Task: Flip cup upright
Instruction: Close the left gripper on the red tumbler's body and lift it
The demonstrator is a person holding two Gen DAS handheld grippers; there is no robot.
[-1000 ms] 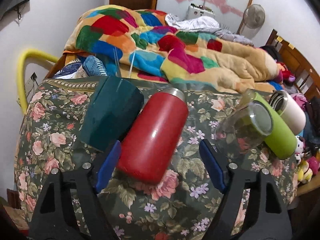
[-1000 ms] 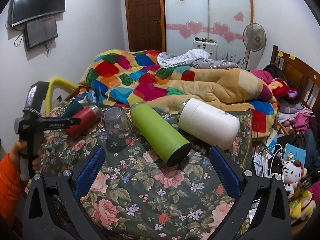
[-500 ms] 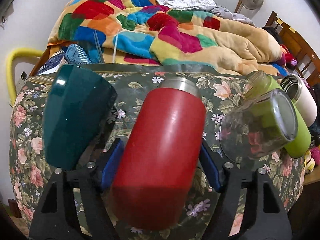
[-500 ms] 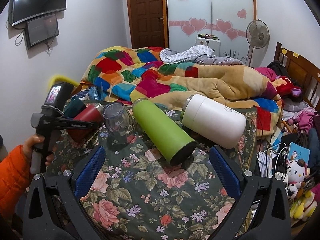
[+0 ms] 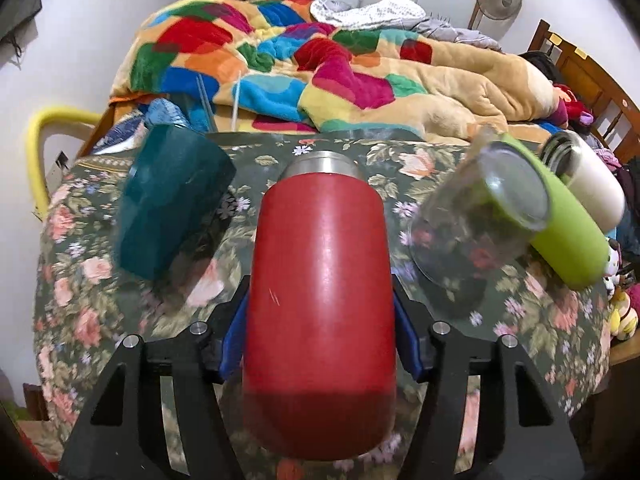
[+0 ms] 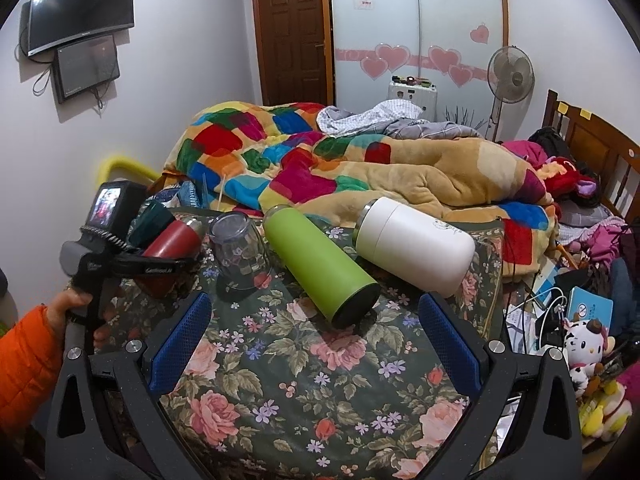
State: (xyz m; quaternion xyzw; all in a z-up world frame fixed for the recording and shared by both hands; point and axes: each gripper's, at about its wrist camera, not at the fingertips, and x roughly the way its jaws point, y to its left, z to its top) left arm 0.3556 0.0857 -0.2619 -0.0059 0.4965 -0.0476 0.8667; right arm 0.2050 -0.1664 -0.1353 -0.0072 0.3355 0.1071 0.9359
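Both tongs are in view: the left gripper (image 5: 322, 332) has its blue pads pressed against the two flanks of the red cup (image 5: 320, 300), pinching it low in the left wrist view, while the right gripper (image 6: 316, 344) is spread wide over bare floral tablecloth (image 6: 304, 396) at the bottom of its own view, holding nothing. That red cup, an insulated tumbler with a steel rim, lies on its side with the rim pointing toward the upper middle of the frame, away from the camera, and its rounded base nearest the lens. A teal cup (image 5: 172, 208) sits tipped just to its left, and a clear glass (image 5: 476, 220) stands mouth-down just to its right, with a green bottle (image 5: 560, 224) and a white flask (image 5: 592, 184) lying beyond toward the right edge. The main risk, as I judge it, is slip: the red wall looks smooth and curved, and the pads grip near the base end, so tilting it up may let it rotate or slide out. A wide swing could also knock the glass or the teal cup, since both are close. Setting it down on soft, uneven cloth might leave it leaning and let it topple again.
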